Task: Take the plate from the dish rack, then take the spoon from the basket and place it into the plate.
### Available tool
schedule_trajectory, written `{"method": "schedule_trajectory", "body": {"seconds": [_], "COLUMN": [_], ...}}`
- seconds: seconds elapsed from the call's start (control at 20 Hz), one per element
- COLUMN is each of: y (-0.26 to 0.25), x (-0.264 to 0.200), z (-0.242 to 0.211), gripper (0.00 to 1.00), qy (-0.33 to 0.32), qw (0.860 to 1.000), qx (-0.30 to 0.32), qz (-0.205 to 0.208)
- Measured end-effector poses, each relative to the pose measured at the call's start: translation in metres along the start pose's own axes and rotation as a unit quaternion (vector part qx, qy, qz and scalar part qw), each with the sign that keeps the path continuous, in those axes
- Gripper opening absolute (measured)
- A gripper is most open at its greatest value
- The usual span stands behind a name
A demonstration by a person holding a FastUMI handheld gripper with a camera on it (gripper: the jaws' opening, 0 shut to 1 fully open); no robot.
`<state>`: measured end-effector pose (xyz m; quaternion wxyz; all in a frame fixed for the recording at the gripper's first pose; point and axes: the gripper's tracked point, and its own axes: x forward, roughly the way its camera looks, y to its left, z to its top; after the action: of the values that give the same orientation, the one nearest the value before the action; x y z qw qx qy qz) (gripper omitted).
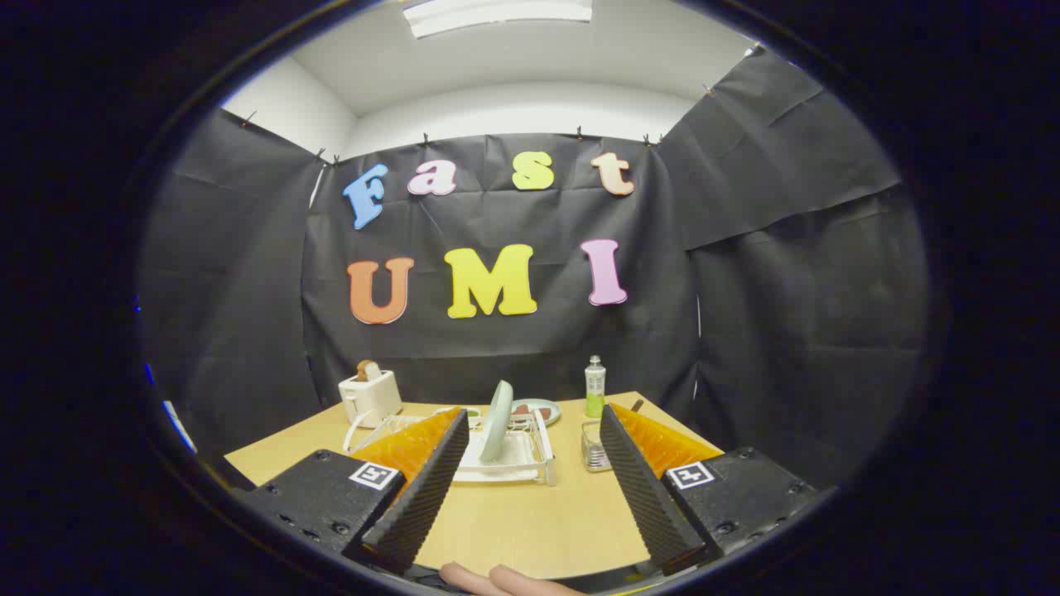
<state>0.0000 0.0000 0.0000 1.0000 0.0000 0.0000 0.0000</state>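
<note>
Beyond the gripper, fingers apart and holding nothing, one plate stands upright in one dish rack; beside the rack, one basket, one bottle, label unreadable.

Table — smooth matt wood; plate glossy; dish rack — white plastic.

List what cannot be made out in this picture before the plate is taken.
- Spoon: only a dark handle tip above the basket; a finger of the open hand-held gripper covers the rest.
- Rack: its near end is behind the other finger.
- Small dish beyond the plate: contents too small.
- Toaster: top item too small.
</note>
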Motion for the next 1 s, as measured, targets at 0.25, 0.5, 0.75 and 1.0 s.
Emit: {"method": "schedule_trajectory", "body": {"seconds": [0.25, 0.5, 0.75, 1.0], "y": [-0.001, -0.002, -0.002, -0.002], "x": [0.002, 0.004, 0.008, 0.017], "z": [-0.005, -0.013, -0.015, -0.018], "gripper": [1.00, 1.00, 1.00, 1.00], "qy": [0.008, 0.022, 0.029, 0.041], "qw": [1.000, 1.000, 1.000, 0.999], "qx": [-0.007, -0.002, 0.001, 0.000], "qz": [0.001, 0.007, 0.011, 0.012]}}
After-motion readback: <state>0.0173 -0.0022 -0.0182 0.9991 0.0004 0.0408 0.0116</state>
